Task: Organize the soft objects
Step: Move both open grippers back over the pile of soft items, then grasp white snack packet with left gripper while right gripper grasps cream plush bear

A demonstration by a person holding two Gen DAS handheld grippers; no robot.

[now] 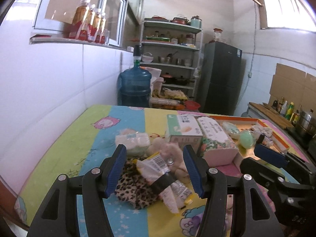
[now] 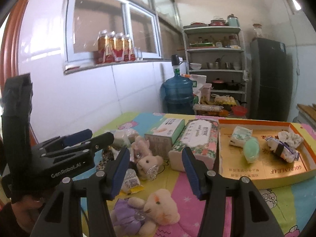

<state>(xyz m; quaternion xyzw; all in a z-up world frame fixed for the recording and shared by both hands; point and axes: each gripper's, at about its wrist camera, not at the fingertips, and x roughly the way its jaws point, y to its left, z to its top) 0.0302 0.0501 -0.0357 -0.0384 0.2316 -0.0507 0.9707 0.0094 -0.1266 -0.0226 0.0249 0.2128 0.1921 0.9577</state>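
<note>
Fuzzy plush bear [image 2: 158, 209] (purple dress), crinkly packet [image 1: 167, 179], both grippers empty.

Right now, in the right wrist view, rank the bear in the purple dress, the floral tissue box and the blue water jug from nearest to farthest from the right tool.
1. Bear in the purple dress: lying just below the right tool.
2. Floral tissue box: mid-table, ahead.
3. Blue water jug: beyond the table's far edge.

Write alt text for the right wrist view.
The open right claw hovers over a colourful table cloth, above a plush bear in a purple dress. Beyond it stand two tissue boxes, beside an orange-rimmed tray holding small soft items.
</note>
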